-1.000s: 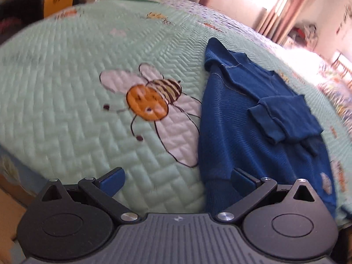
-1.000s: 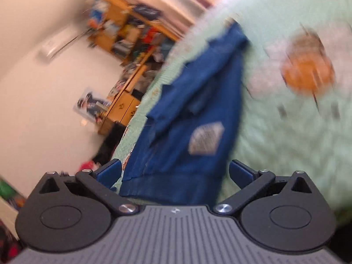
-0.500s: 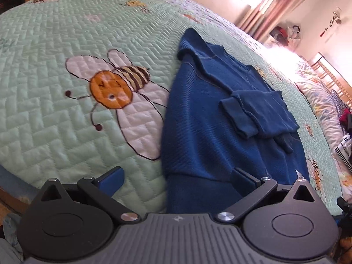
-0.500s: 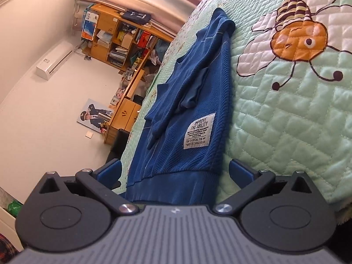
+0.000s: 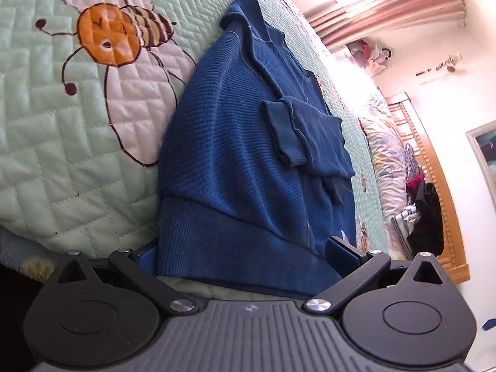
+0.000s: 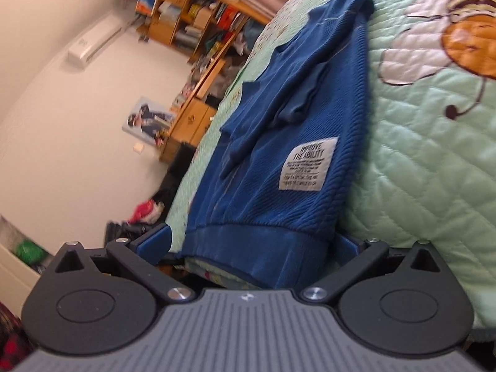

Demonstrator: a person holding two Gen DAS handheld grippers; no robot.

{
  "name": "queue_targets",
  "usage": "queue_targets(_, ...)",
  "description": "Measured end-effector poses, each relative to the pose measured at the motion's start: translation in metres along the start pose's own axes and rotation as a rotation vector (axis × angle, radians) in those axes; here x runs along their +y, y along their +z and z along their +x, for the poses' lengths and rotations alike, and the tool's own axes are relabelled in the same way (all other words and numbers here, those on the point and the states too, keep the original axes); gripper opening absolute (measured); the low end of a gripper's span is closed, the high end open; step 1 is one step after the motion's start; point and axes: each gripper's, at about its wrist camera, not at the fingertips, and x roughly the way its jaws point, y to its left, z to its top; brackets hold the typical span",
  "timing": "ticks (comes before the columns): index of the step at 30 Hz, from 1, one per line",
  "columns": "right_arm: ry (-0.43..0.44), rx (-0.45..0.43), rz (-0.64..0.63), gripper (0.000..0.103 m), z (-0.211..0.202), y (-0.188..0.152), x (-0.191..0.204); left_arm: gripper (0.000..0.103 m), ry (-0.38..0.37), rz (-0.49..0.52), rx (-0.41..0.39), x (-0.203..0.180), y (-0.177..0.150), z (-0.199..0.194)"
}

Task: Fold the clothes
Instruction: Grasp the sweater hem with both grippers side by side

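Observation:
A blue knit sweater [image 5: 235,142] lies on the green quilted bedspread [image 5: 62,155], sleeves folded across its body, ribbed hem toward me. My left gripper [image 5: 245,248] is open, its jaws on either side of the hem's left part. In the right wrist view the sweater [image 6: 279,142] shows a grey text patch [image 6: 305,164]. My right gripper [image 6: 257,241] is open, its jaws on either side of the hem [image 6: 254,245] at the bed's edge. Neither gripper has closed on the cloth.
An orange bee design [image 5: 117,40] is stitched on the bedspread left of the sweater. Patterned bedding and a dark pile of clothes [image 5: 424,210] lie by the wooden headboard. Wooden shelves [image 6: 198,9], a drawer unit [image 6: 192,124] and floor clutter stand beyond the bed.
Both grippers have moved in toward the sweater's hem, which now lies between their open jaws. The left view has tilted and swung right.

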Motion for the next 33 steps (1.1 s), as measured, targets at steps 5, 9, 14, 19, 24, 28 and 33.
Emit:
queue_targets(5, -0.014, 0.007, 0.007, 0.088, -0.005, -0.004, 0.000, 0.101, 0.060, 0.096, 0.003, -0.020, -0.001, 0.009)
queue_targets(9, -0.023, 0.055, 0.102, 0.022, 0.006, -0.013, -0.011, 0.097, 0.100, 0.148, 0.009, -0.031, -0.001, 0.012)
queue_targets(14, -0.042, 0.027, 0.126, 0.017, 0.010, -0.019, -0.012, 0.060, 0.148, 0.152, -0.005, -0.024, 0.000, 0.002)
queue_targets(19, -0.025, 0.007, 0.145, 0.015, 0.005, -0.020, -0.014, 0.014, 0.130, 0.101, -0.023, -0.010, 0.003, -0.008)
queue_targets(24, 0.042, -0.035, 0.177, 0.014, -0.002, -0.019, -0.015, 0.012, 0.079, 0.079, -0.060, -0.009, 0.006, -0.014)
queue_targets(28, 0.118, -0.071, 0.193, 0.014, -0.007, -0.012, -0.010, 0.012, 0.004, 0.037, -0.098, -0.006, 0.012, -0.022)
queue_targets(33, 0.203, -0.119, 0.209, 0.014, -0.013, 0.003, -0.002, 0.012, -0.117, 0.004, -0.160, -0.010, 0.023, -0.033)
